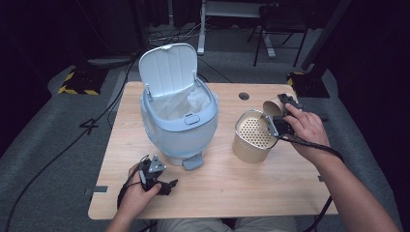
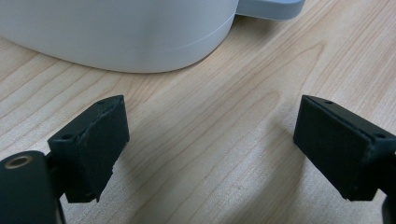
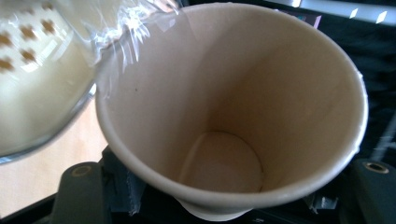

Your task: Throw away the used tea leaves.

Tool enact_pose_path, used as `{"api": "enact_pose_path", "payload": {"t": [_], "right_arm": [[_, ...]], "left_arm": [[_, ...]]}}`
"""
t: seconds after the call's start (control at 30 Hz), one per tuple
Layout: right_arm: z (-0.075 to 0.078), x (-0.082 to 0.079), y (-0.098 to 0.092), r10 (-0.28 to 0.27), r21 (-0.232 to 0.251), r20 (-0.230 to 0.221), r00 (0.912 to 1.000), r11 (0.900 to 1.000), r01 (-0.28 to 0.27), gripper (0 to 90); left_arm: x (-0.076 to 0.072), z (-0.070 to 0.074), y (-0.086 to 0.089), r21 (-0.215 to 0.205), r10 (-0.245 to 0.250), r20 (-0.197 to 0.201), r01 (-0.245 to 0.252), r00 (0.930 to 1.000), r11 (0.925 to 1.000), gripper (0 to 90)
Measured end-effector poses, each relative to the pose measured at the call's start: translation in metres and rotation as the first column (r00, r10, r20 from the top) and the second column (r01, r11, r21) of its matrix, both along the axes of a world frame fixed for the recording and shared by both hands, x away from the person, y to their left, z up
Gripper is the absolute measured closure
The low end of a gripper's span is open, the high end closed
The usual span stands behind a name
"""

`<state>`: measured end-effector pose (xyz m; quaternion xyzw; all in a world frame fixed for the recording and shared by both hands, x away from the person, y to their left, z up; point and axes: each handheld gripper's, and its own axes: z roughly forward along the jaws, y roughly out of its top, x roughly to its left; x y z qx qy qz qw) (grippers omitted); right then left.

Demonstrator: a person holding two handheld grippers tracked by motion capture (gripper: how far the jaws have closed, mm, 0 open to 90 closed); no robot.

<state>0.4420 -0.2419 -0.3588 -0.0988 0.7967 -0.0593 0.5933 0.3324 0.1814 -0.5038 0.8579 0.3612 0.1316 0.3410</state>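
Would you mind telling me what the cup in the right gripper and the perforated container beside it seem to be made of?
The cup looks like matte brown paper, judging by its rolled rim, side seam and dull inside. The perforated container seems to be metal or plastic with a pale gold satin finish; its punched dot pattern and soft sheen leave that open.

Paper cup (image 1: 273, 106) above perforated basket (image 1: 252, 137), right of bin (image 1: 179, 113)

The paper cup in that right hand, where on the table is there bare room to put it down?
The right gripper holds the paper cup. Bare wood lies along the near edge of the table, between the left gripper and the perforated container. Between the bin and that container it is tighter.
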Motion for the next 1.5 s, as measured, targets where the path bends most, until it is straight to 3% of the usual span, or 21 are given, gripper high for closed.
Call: {"api": "enact_pose_path", "payload": {"t": [0.17, 0.23, 0.37, 0.5, 0.57, 0.6, 0.73, 0.83, 1.03, 1.07, 1.1, 1.17, 1.23, 1.27, 1.3, 1.33, 1.37, 1.4, 1.43, 1.47, 1.5], "right_arm": [[-0.001, -0.005, 0.004, 0.034, -0.106, 0.092, 0.9952, 0.994, -0.024, 30.5], [-0.001, -0.009, 0.008, 0.069, -0.182, 0.140, 0.9877, 0.982, -0.042, 30.4], [-0.005, -0.014, 0.013, 0.120, -0.310, 0.217, 0.9688, 0.949, -0.049, 30.3], [-0.014, -0.019, 0.017, 0.178, -0.451, 0.298, 0.9379, 0.892, -0.026, 30.3], [-0.015, -0.019, 0.017, 0.185, -0.465, 0.303, 0.9350, 0.885, -0.024, 30.3], [-0.018, -0.020, 0.018, 0.191, -0.488, 0.318, 0.9288, 0.873, -0.013, 30.3], [-0.018, -0.020, 0.019, 0.183, -0.475, 0.332, 0.9252, 0.880, -0.003, 30.3], [-0.015, -0.019, 0.019, 0.172, -0.448, 0.348, 0.9216, 0.894, 0.002, 30.2], [-0.013, -0.019, 0.017, 0.156, -0.410, 0.333, 0.9300, 0.912, -0.006, 30.1], [-0.012, -0.018, 0.016, 0.140, -0.381, 0.322, 0.9362, 0.924, -0.007, 30.1], [-0.009, -0.017, 0.014, 0.084, -0.273, 0.286, 0.9544, 0.962, -0.003, 30.1], [-0.005, -0.015, 0.009, 0.018, -0.101, 0.208, 0.9780, 0.995, 0.003, 30.0], [0.000, -0.011, 0.005, -0.040, 0.059, 0.122, 0.9917, 0.998, 0.033, 29.8], [0.000, -0.011, 0.005, -0.040, 0.059, 0.122, 0.9917, 0.998, 0.033, 29.8], [0.006, -0.008, -0.002, -0.104, 0.324, -0.032, 0.9941, 0.940, 0.109, 29.7], [0.008, -0.008, -0.005, -0.116, 0.419, -0.092, 0.9889, 0.897, 0.145, 29.6], [0.008, -0.008, -0.005, -0.116, 0.419, -0.092, 0.9889, 0.897, 0.145, 29.6], [0.013, -0.006, -0.011, -0.104, 0.583, -0.216, 0.9708, 0.784, 0.214, 29.5], [0.013, -0.006, -0.011, -0.104, 0.583, -0.216, 0.9708, 0.784, 0.214, 29.5], [0.014, -0.005, -0.013, -0.095, 0.635, -0.252, 0.9632, 0.735, 0.238, 29.4], [0.018, -0.003, -0.019, -0.070, 0.702, -0.313, 0.9473, 0.655, 0.280, 29.4]], "left_arm": [[0.001, 0.000, 0.000, 0.003, 0.000, 0.003, 0.000, 1.0000, 1.0000, 10.5], [0.001, 0.000, 0.000, 0.003, 0.000, 0.002, 0.000, 1.0000, 1.0000, 10.4], [0.001, 0.000, 0.000, 0.003, 0.000, 0.003, 0.000, 1.0000, 1.0000, 10.4], [0.001, 0.000, 0.000, 0.004, -0.001, 0.004, 0.001, 1.0000, 1.0000, 10.5], [0.001, 0.000, 0.000, 0.003, -0.001, 0.005, 0.001, 1.0000, 1.0000, 10.5], [0.001, 0.000, 0.000, 0.003, 0.000, 0.004, 0.000, 1.0000, 1.0000, 10.4], [0.001, 0.000, 0.000, 0.003, -0.001, 0.004, 0.001, 1.0000, 1.0000, 10.4], [0.001, 0.000, 0.000, 0.003, 0.000, 0.004, 0.000, 1.0000, 1.0000, 10.4], [0.001, 0.000, 0.000, 0.003, -0.001, 0.004, 0.001, 1.0000, 1.0000, 10.4], [0.001, 0.000, 0.000, 0.003, 0.000, 0.004, 0.000, 1.0000, 1.0000, 10.4], [0.001, 0.000, 0.000, 0.003, -0.001, 0.005, 0.001, 1.0000, 1.0000, 10.5], [0.001, 0.000, 0.000, 0.004, -0.001, 0.005, 0.001, 1.0000, 1.0000, 10.5], [0.001, 0.000, 0.000, 0.003, 0.000, 0.003, 0.000, 1.0000, 1.0000, 10.4], [0.001, 0.000, 0.000, 0.002, -0.003, 0.000, 0.003, 1.0000, 1.0000, 10.4], [0.001, -0.001, -0.001, -0.008, -0.004, -0.001, 0.003, 1.0000, 1.0000, 10.0], [0.001, -0.001, -0.001, -0.008, -0.004, -0.001, 0.003, 1.0000, 1.0000, 9.9], [0.002, 0.000, -0.001, -0.007, -0.006, -0.004, 0.006, 1.0000, 1.0000, 9.9], [0.002, 0.000, -0.001, -0.006, -0.004, -0.005, 0.004, 1.0000, 1.0000, 9.8], [0.002, 0.000, -0.001, -0.006, -0.004, -0.005, 0.004, 1.0000, 1.0000, 9.7], [0.002, 0.000, -0.001, -0.006, -0.004, -0.005, 0.004, 1.0000, 1.0000, 9.7], [0.002, 0.000, -0.001, -0.005, -0.004, -0.006, 0.004, 1.0000, 1.0000, 9.7]]}}
